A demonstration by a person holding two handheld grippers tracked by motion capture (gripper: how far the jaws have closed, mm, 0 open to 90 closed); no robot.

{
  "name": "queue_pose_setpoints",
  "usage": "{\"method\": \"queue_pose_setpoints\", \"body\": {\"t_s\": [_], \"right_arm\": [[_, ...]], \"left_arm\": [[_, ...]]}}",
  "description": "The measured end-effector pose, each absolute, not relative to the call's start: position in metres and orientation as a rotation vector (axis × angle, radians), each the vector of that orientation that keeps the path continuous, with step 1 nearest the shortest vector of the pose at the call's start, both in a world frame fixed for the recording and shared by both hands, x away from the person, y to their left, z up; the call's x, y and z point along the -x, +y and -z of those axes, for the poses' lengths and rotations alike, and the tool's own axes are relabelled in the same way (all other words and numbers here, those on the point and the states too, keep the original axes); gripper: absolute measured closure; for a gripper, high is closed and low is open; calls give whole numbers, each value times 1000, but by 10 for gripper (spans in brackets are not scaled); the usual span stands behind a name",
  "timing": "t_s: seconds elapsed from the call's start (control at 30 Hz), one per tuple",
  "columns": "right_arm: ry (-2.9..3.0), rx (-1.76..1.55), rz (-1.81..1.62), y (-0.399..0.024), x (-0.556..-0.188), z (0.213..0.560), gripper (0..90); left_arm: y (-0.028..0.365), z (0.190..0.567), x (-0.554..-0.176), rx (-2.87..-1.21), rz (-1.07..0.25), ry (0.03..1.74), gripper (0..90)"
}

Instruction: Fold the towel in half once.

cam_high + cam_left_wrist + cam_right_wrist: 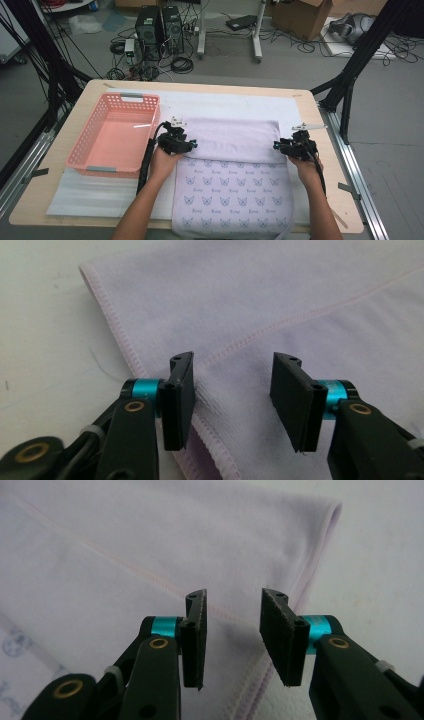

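Towel (232, 165), pale lilac with a small printed pattern, lay flat on the white mat (90, 192) at the middle of the table (330, 200), near edge hanging over the front. Far half already folded back toward the near side, plain underside up, fold line running straight across the far edge. One fold done, by the look of it; printed near half not yet covered, so more folding likely left.

Left gripper (191, 145) sat at the left end of the folded flap, pointing inward over the cloth. Jaws partly apart in the left gripper view (233, 400), straddling the stitched hem, nothing pinched between the pads (177, 402). Right gripper (276, 145) mirrored it at the right end. Jaws there about half apart too (233, 637), hovering over the hemmed edge near the corner, gripping nothing.

Pink basket (80, 160) stood empty just beside the towel's left side, well placed as the probable destination once the bundle gets small enough. Cloth lay smooth, corners roughly matched, no bunching to fix. Probably next: a fresh grab along the edge for a second fold.
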State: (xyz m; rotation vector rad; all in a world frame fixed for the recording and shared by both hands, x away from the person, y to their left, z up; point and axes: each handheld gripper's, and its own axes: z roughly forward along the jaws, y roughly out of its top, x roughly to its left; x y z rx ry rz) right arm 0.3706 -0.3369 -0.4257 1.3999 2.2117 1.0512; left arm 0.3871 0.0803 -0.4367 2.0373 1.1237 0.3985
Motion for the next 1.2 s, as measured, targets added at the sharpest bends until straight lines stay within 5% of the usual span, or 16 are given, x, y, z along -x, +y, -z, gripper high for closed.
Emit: {"method": "queue_pose_setpoints", "body": {"t_s": [0.17,0.33,0.47,0.97,1.2], "right_arm": [[2213,-1418,-1012,-339,-370,430,689],[2234,-1397,-964,-340,-368,434,786],[2256,-1342,-950,-339,-365,434,881],[2213,-1242,-1103,-353,-324,426,886],[2226,-1162,-1140,-357,-292,430,885]], "left_arm": [[83,441,-382,-2036,-455,1092,787],[86,444,-373,-1975,-483,1077,845],[89,442,-364,-1920,-520,1047,845],[93,427,-319,-1871,-578,890,823],[106,436,-296,-1852,-565,970,560]]}}
